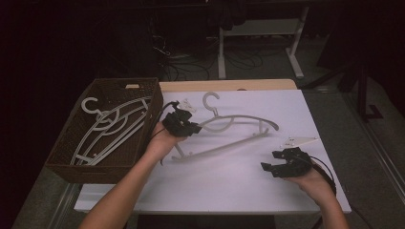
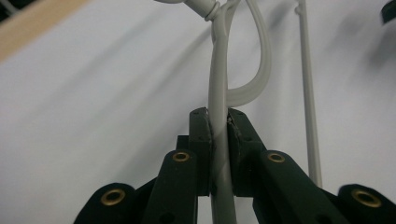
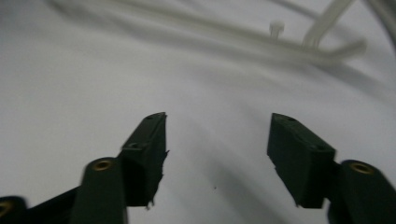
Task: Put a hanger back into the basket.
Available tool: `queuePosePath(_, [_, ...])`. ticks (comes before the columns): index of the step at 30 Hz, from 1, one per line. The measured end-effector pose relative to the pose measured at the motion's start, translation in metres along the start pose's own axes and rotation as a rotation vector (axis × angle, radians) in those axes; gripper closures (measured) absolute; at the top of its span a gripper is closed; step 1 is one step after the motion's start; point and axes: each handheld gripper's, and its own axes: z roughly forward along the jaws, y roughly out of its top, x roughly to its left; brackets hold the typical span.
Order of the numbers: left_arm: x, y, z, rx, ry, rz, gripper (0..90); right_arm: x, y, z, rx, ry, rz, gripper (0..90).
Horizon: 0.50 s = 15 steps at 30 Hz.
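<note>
1. The grey hanger is seen on the white desk in the high view, at 3 o'clock of the wicker basket.
2. Its bar is shown clamped by the left hand-held gripper in the left gripper view.
3. The right hand-held gripper is shown parted with nothing between its pads, at 5 o'clock of the hanger.

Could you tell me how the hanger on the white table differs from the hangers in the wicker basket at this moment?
The hanger on the table is clamped by the left gripper at one shoulder; the hangers in the basket are touched by no gripper. The table hanger lies alone on the white table, while the basket hangers are stacked overlapping inside the basket. Its hook points to the table's far edge; theirs point to the basket's far left corner. All look like the same pale plastic design.
</note>
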Motion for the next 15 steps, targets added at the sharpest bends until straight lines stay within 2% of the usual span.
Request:
queuePosePath(1, [0.003,0.006,-0.015,-0.029,0.009,-0.009,82.2,0.000,0.000,0.001,-0.005,-0.007,-0.008,27.2])
queuePosePath(2, [0.003,0.006,-0.015,-0.029,0.009,-0.009,82.2,-0.001,0.000,0.001,-0.008,-0.015,0.000,26.3])
queuePosePath(3, [0.007,0.012,-0.029,-0.042,0.019,-0.008,82.2,-0.002,0.000,0.001,-0.018,-0.018,0.006,23.6])
queuePosePath(4, [0.007,0.012,-0.029,-0.042,0.019,-0.008,82.3,-0.003,0.000,0.002,-0.026,-0.017,0.006,21.6])
queuePosePath(5, [0.010,0.016,-0.043,-0.050,0.031,-0.009,82.3,-0.004,0.000,0.002,-0.031,-0.015,0.005,19.7])
queuePosePath(7, [0.014,0.018,-0.057,-0.059,0.051,-0.006,82.3,-0.004,0.000,0.002,-0.040,-0.019,0.000,14.9])
queuePosePath(10, [0.022,0.016,-0.080,-0.095,0.070,-0.017,82.2,-0.004,0.000,0.003,-0.051,-0.030,-0.001,12.6])
queuePosePath(11, [0.022,0.016,-0.080,-0.095,0.070,-0.017,82.2,-0.004,0.000,0.004,-0.053,-0.035,-0.001,10.7])
queuePosePath(12, [0.029,0.011,-0.096,-0.106,0.073,-0.030,82.2,-0.004,0.000,0.004,-0.054,-0.038,-0.005,8.9])
queuePosePath(13, [0.032,0.009,-0.103,-0.108,0.083,-0.032,82.2,-0.003,0.000,0.004,-0.055,-0.036,-0.004,8.0])
queuePosePath(14, [0.032,0.009,-0.103,-0.108,0.083,-0.032,82.2,-0.003,0.000,0.005,-0.053,-0.035,-0.004,7.2])
queuePosePath(15, [0.039,0.003,-0.118,-0.105,0.109,-0.036,82.2,-0.003,0.000,0.005,-0.053,-0.038,-0.008,6.4])
